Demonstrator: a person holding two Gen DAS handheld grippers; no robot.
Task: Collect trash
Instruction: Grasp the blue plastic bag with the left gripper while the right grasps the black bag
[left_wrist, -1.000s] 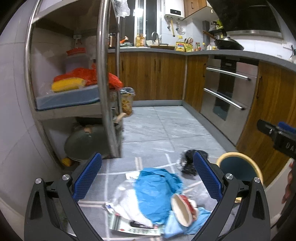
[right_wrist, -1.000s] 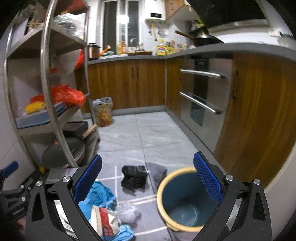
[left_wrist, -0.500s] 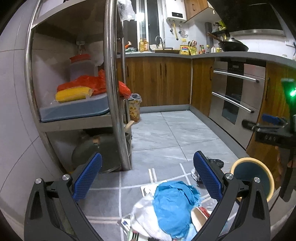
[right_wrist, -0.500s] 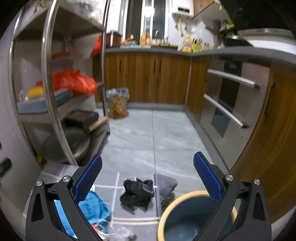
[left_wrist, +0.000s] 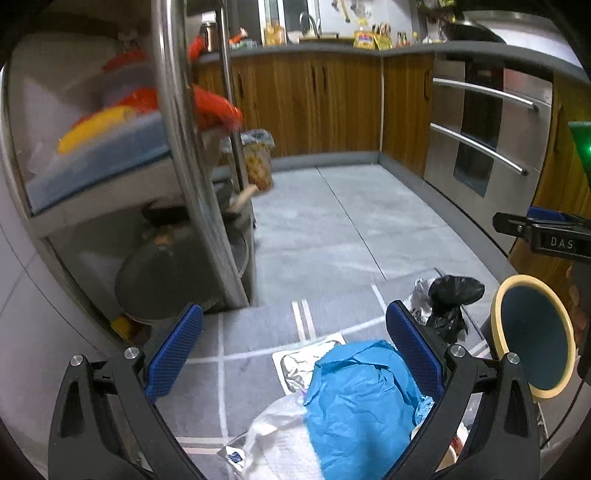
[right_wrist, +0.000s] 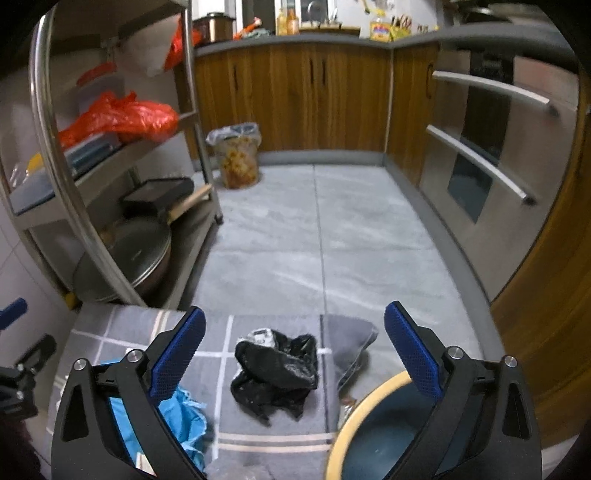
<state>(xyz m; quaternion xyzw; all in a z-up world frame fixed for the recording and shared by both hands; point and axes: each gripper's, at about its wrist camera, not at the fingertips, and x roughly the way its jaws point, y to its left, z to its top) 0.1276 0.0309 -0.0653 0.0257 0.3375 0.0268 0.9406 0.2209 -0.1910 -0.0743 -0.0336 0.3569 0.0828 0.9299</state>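
- Over the last second my left hand-held gripper (left_wrist: 293, 349) dropped back toward the crumpled blue paper wad (left_wrist: 360, 402) on the grey floor mat (left_wrist: 255, 343); jaws spread, empty.
- Right hand-held gripper (right_wrist: 293, 352) spread, now framing the crumpled black plastic bag (right_wrist: 277, 373), beside the yellow-rimmed blue bin (right_wrist: 354, 421).
- Judgement: nothing collected yet.

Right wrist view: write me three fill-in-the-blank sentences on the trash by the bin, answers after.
1. The crumpled bag lying on the mat between the right gripper's fingers is ____ in colour.
2. The blue bin has a ____ rim.
3. Both grippers, the left gripper included, hold ____.

Answers: black; yellow; nothing
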